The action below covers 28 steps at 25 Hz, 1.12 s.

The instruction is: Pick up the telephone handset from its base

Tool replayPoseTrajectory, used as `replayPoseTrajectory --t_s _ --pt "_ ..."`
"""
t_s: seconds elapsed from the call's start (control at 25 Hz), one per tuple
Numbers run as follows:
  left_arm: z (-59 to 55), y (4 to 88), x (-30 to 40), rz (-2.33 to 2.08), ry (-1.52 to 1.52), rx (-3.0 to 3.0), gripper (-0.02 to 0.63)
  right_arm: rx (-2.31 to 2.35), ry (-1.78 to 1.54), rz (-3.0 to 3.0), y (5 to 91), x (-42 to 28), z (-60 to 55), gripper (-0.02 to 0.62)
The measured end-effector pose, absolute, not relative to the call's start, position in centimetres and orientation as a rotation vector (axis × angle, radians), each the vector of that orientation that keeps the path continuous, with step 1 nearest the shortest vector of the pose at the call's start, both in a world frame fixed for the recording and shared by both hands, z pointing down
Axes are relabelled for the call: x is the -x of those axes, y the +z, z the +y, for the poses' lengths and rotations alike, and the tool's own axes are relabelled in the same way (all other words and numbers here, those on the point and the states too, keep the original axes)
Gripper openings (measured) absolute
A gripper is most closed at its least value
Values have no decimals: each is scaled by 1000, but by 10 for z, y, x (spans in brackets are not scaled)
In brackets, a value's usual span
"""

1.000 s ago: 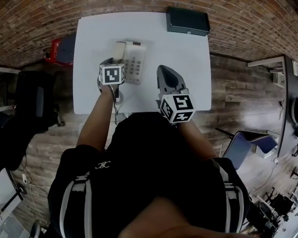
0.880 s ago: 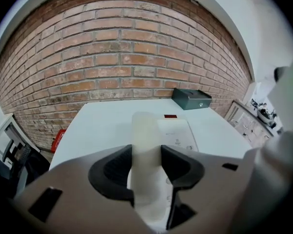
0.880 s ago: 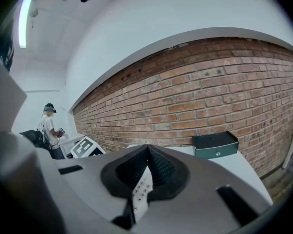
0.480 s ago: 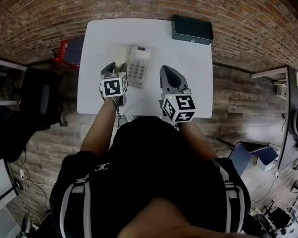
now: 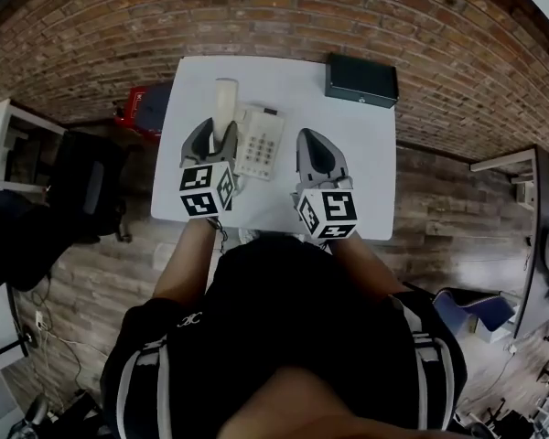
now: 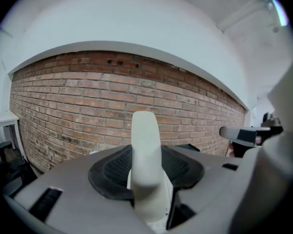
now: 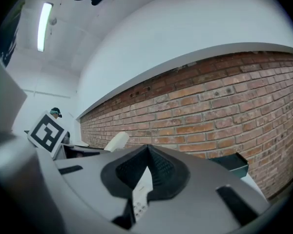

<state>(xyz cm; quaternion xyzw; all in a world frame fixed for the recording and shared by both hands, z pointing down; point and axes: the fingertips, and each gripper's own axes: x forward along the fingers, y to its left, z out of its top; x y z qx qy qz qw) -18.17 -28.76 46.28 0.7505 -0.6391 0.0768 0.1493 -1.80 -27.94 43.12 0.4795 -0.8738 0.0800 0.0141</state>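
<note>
Cream plastic telephone handset (image 5: 225, 99): clamped at its near end by the left tongs (image 5: 218, 133); the rest sticks out past the tips, above the white bench (image 5: 357, 181).
Left tongs, state: jaws part-way open, with the black ribbed pads pressed on either side of the handset.
Right tongs (image 5: 313, 143): jaws together at the tips, nothing held. They sit above the bench just right of the pale keypad telephone base (image 5: 259, 144), clear of it.
Telephone base, position: flat on the bench, keypad up, between the two tongs.
Handset against base: the head view puts the handset along the base's left edge. That view does not show whether the two touch.
Left gripper view only: shows both pads in contact with the handset. The handset stands upright in frame against a red brick wall (image 6: 78, 101), and neither bench nor base appears.
Right gripper view only: shows a narrow strip of keypad through the slit below the closed tips. The far end of the handset slants upward beside the left marker cube (image 7: 48, 131).
Head view only: shows a black rectangular box (image 5: 361, 80) at the far right corner of the bench, well apart from the base. A red object (image 5: 137, 108) sits off the bench, beside its left edge.
</note>
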Motion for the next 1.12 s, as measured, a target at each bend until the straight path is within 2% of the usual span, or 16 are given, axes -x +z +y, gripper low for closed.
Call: replayPoseTrajectory --t_s 0.16,1.12 --pt "-271 445 178 -1896 137 -2174 184 -1512 203 -2736 425 19 -286 -3" --pt "-263 473 183 -1865 187 -2098 184 -1465 230 -2737 435 35 -300 -2"
